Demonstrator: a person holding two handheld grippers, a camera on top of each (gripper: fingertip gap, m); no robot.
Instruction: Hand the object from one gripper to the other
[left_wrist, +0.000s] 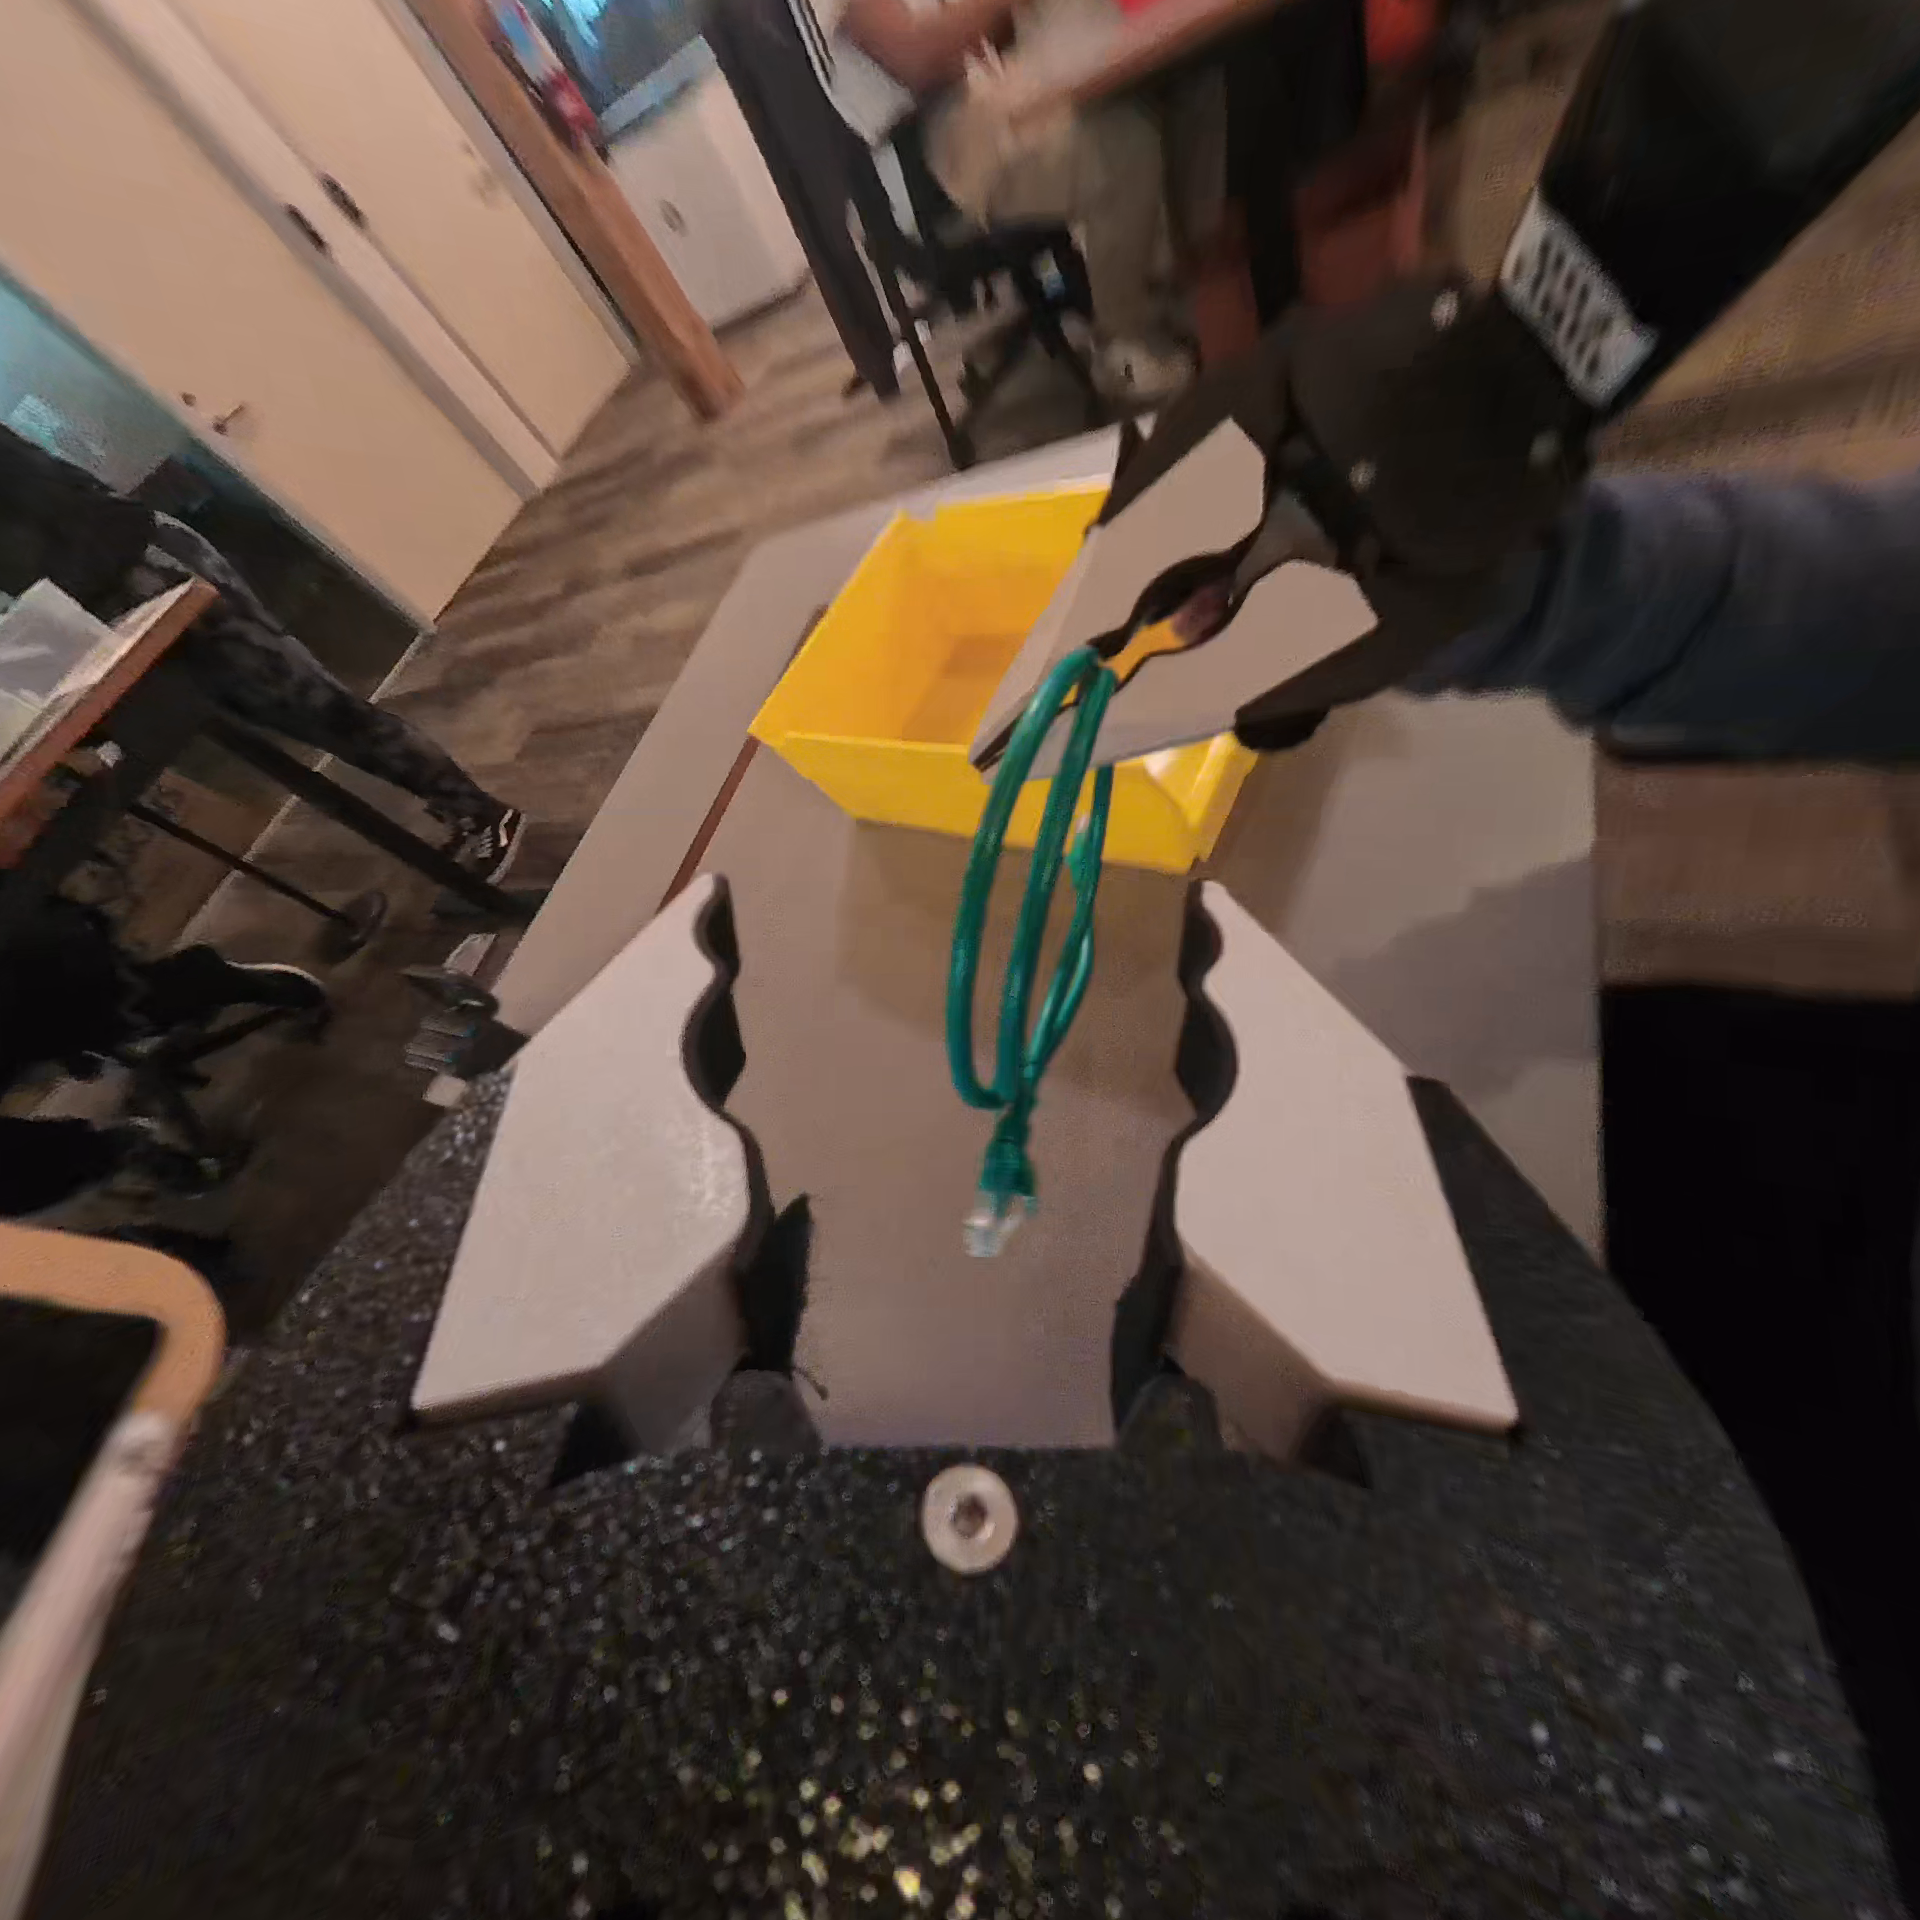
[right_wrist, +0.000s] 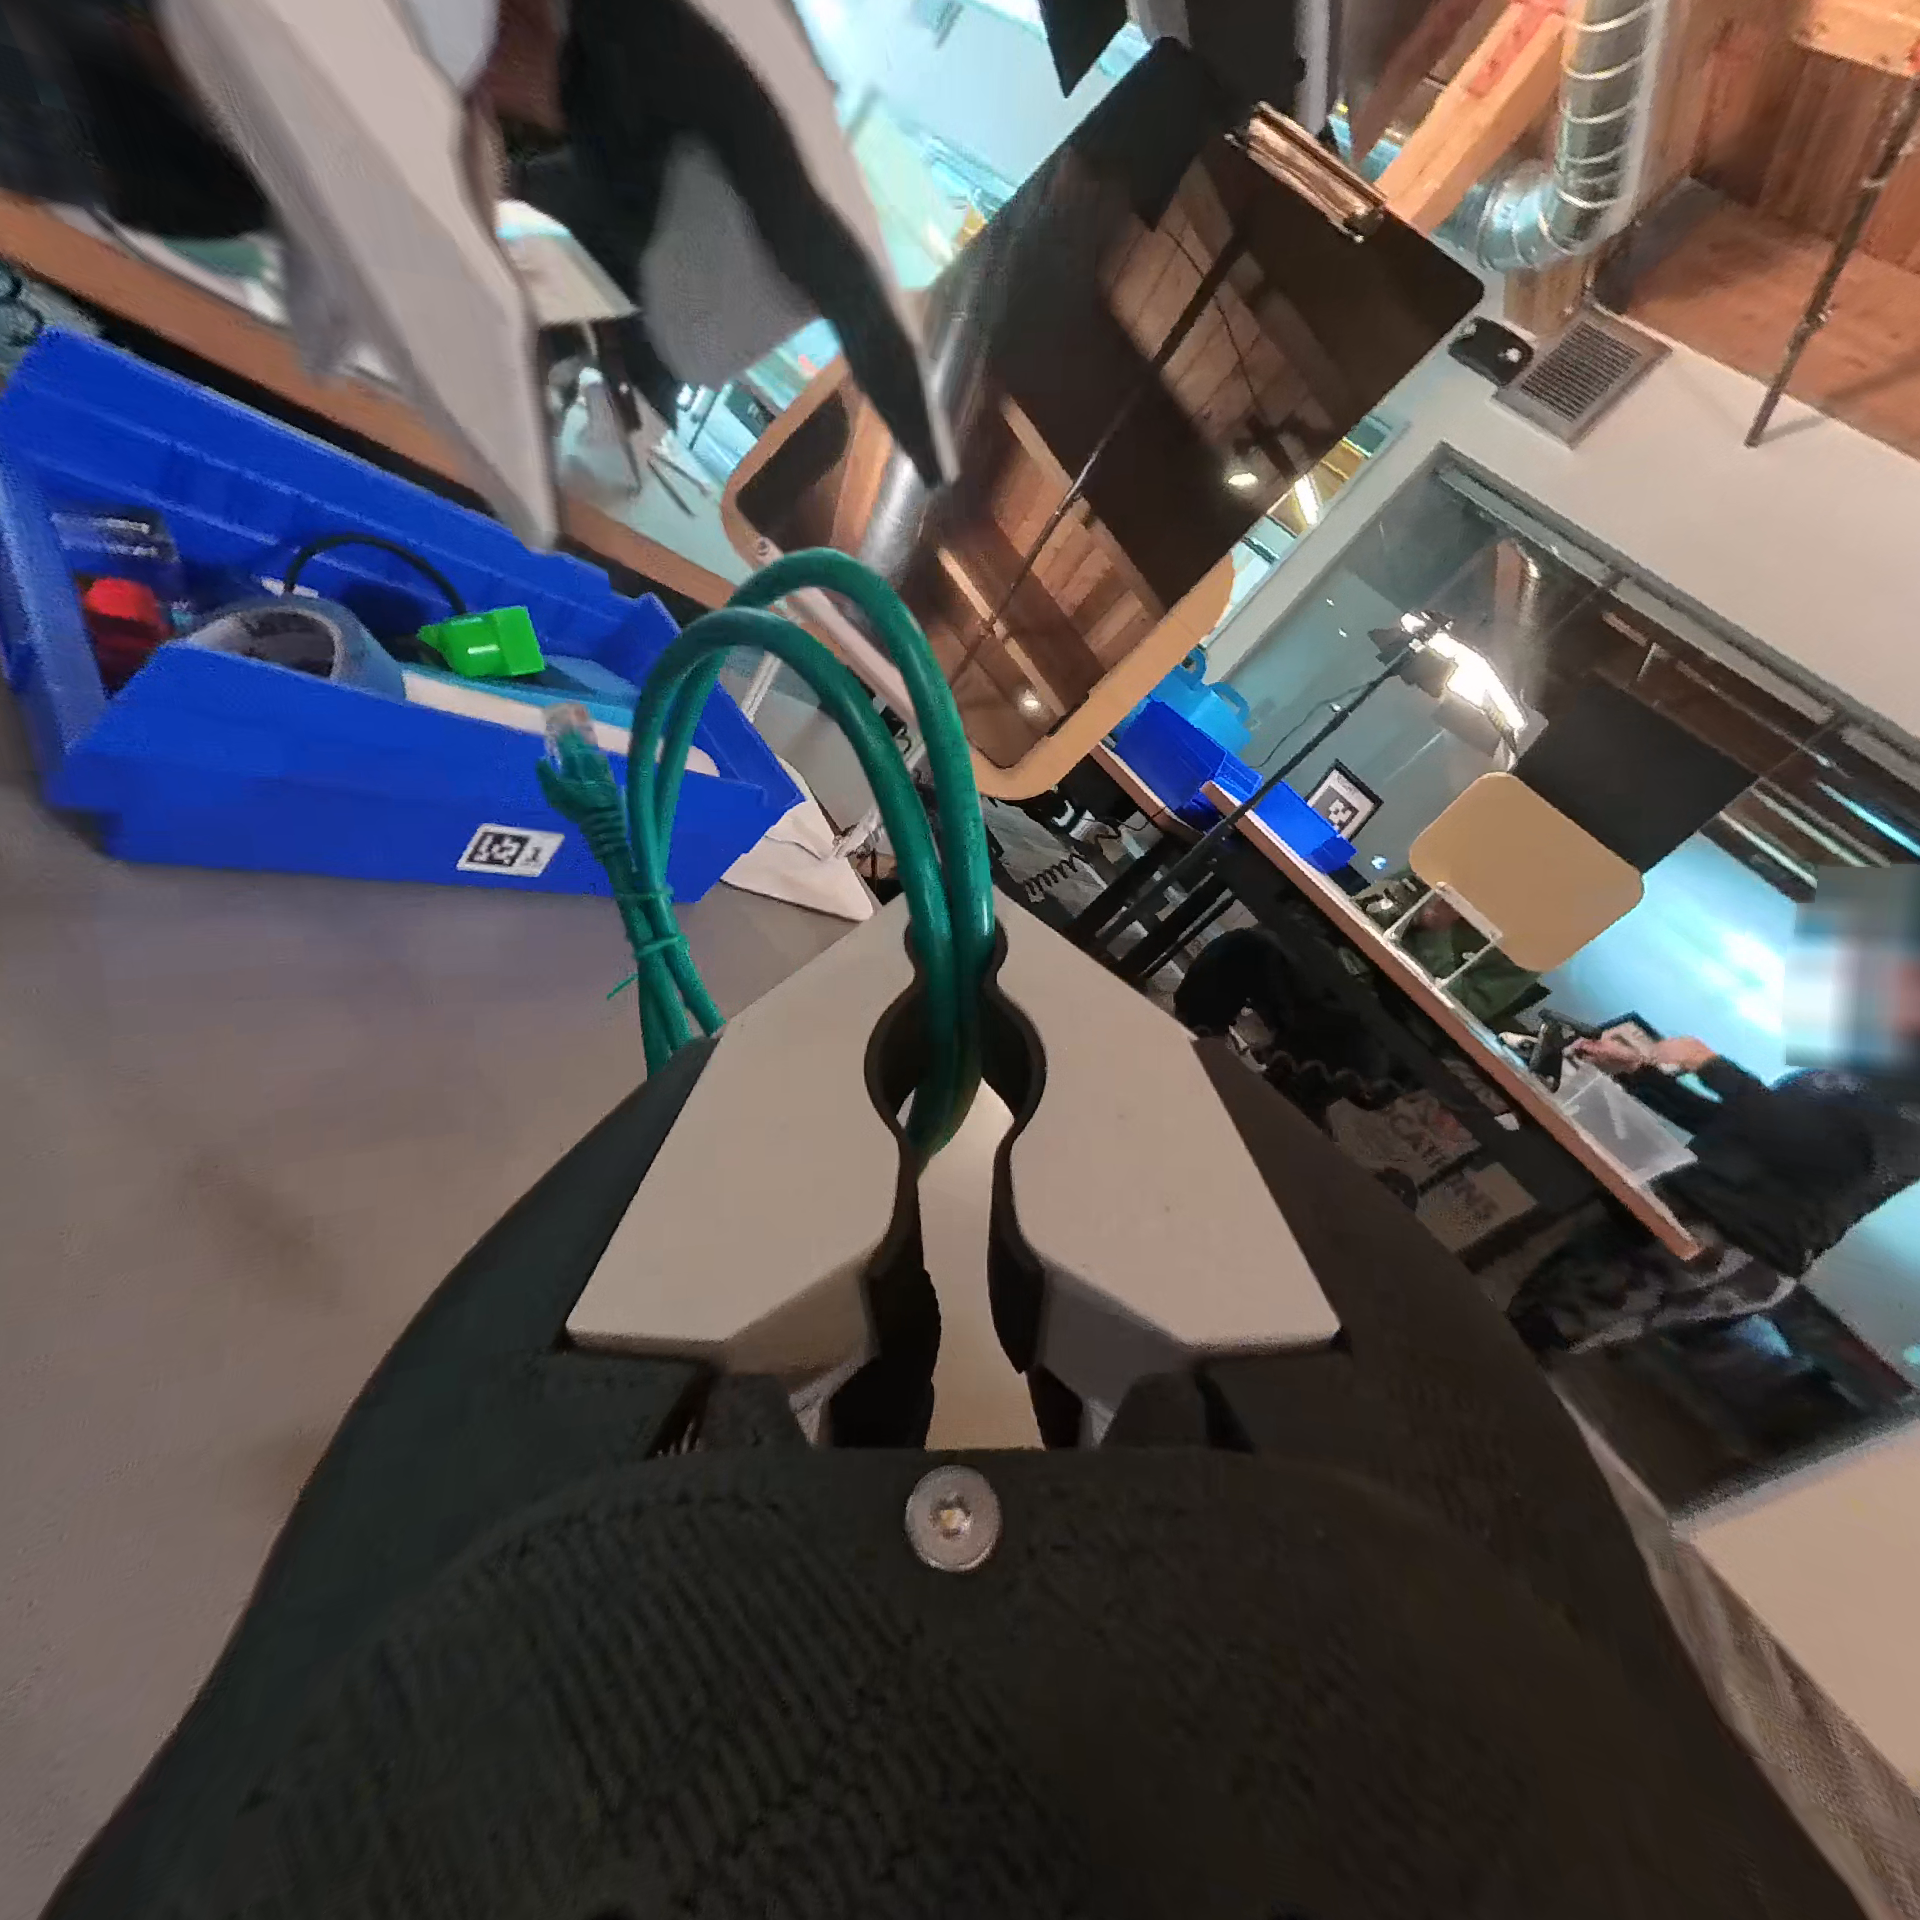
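Observation:
A coiled green network cable (left_wrist: 1023, 914) hangs in the air over the grey table, its clear plug (left_wrist: 995, 1226) lowest. My right gripper (left_wrist: 1091, 670) is shut on the top of the coil, up and to the right in the left wrist view. My left gripper (left_wrist: 961, 914) is open and empty; the hanging cable is between its two fingers in the picture, farther out. In the right wrist view the cable (right_wrist: 935, 831) loops out of my shut right gripper (right_wrist: 951, 935), bound with a thin green tie.
A yellow bin (left_wrist: 935, 686), empty as far as I see, stands on the grey table (left_wrist: 1403, 935) behind the cable. A blue bin (right_wrist: 312, 748) with tape and small parts stands at the left in the right wrist view. People and desks are in the background. Left tips to right tips: about 7 centimetres.

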